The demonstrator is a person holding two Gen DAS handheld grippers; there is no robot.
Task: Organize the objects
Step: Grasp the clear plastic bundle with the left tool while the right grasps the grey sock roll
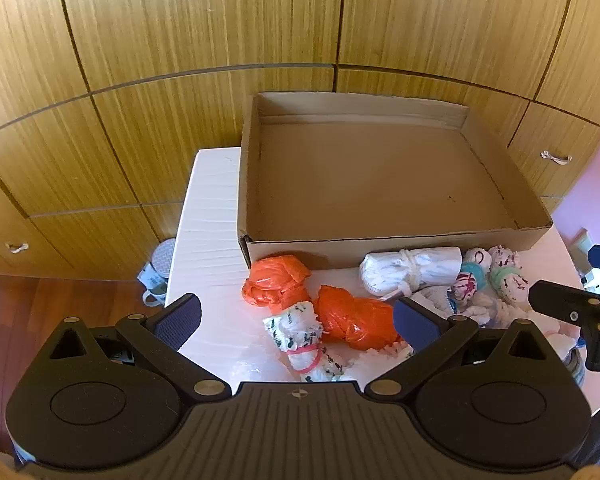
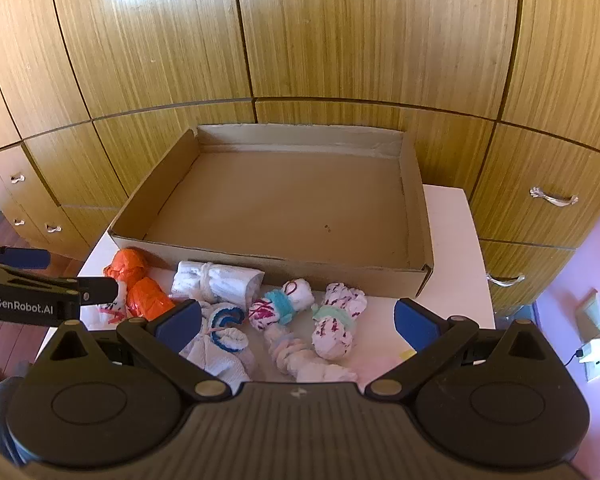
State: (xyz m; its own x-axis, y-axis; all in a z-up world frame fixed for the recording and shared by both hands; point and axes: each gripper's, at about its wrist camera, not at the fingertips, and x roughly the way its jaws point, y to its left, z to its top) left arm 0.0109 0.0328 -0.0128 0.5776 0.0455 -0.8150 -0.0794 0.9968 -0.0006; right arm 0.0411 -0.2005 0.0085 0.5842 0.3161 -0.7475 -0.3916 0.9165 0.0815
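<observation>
We see tied bundles on the white table just before the cardboard box: two orange bundles, a white roll, patterned ones. Our left gripper, lettered "GenRobot.AI" in the right wrist view, hangs spread above the orange ones; our right gripper gapes over the patterned ones, gripping nothing.

This looks like a home bedroom. Tall wooden wardrobe doors with metal handles fill the wall. Pink walls and wood flooring border them.
</observation>
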